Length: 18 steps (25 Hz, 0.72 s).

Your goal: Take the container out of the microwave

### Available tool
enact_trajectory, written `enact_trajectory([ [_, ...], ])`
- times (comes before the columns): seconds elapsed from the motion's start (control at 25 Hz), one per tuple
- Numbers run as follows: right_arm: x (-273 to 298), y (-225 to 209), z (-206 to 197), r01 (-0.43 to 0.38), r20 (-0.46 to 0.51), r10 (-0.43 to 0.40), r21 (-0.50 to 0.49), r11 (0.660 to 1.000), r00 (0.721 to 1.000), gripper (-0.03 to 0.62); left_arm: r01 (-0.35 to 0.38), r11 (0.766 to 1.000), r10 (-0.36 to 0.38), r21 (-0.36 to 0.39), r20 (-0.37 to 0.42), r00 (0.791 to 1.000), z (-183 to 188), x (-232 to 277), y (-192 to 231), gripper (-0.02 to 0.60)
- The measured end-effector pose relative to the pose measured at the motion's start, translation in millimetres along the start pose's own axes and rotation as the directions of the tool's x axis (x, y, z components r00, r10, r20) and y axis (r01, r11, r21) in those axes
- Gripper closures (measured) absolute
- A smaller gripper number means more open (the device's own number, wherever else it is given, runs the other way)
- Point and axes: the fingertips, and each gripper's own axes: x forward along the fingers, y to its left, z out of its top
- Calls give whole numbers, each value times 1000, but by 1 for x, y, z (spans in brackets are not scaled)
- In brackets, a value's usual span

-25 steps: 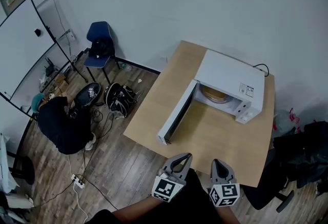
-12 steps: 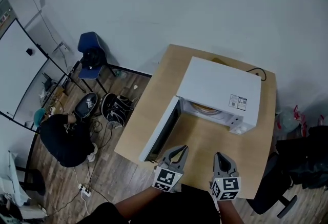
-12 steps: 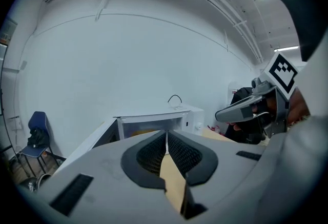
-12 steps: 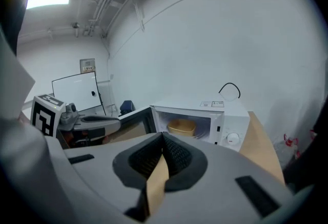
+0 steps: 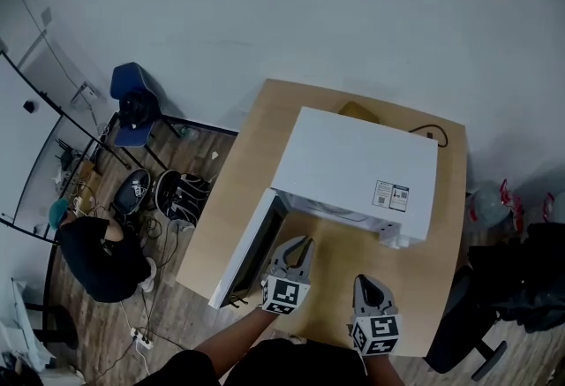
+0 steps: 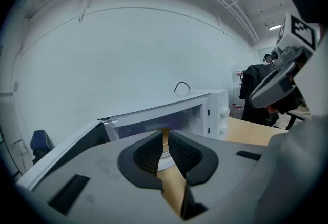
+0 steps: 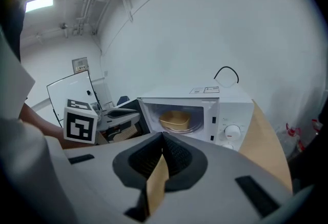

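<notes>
A white microwave [image 5: 353, 168] stands on a wooden table [image 5: 243, 172] with its door [image 5: 243, 252] swung open to the left. The right gripper view shows a tan container [image 7: 176, 120] on the glass turntable inside; in the head view the microwave's top hides it. My left gripper [image 5: 303, 242] hovers shut and empty beside the open door, in front of the cavity [image 6: 154, 125]. My right gripper [image 5: 364, 281] is shut and empty too, nearer the table's front edge and facing the cavity. Each gripper [image 6: 165, 135] [image 7: 163, 137] shows its pads meeting at the tips.
The control panel with two knobs [image 7: 231, 132] is on the microwave's right side. A black cable [image 5: 433, 135] runs behind it. On the floor at left are a crouching person [image 5: 93, 252], bags [image 5: 177, 194] and a blue chair [image 5: 132, 102]. Dark clothing [image 5: 521, 287] lies at right.
Both grippers have moved forward over the table toward the microwave's front. The head view has shifted so that the microwave's top now hides the cavity and the container.
</notes>
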Motion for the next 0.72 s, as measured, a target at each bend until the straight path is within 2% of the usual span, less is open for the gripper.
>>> enact_trajectory([
  [0.2, 9, -1, -9, -18, -29, 18, 14, 1000, 999, 536, 41, 998, -38, 52, -62, 997, -18, 50, 5, 564],
  [0.28, 13, -1, -11, -28, -37, 29, 19, 999, 999, 536, 58, 997, -53, 46, -101, 994, -32, 70, 8, 517],
  [0.44, 14, -3, -10, -45, -31, 47, 65, 997, 998, 536, 64, 997, -56, 44, -158, 986, -55, 90, 11, 486],
  [0.6, 17, -12, -6, -41, -31, 43, 57, 998, 999, 536, 82, 991, -62, 102, -181, 981, -61, 108, 13, 462],
  [0.72, 19, -19, -9, -37, -41, 39, 52, 998, 998, 536, 126, 977, -87, 169, -222, 971, -71, 121, 11, 439],
])
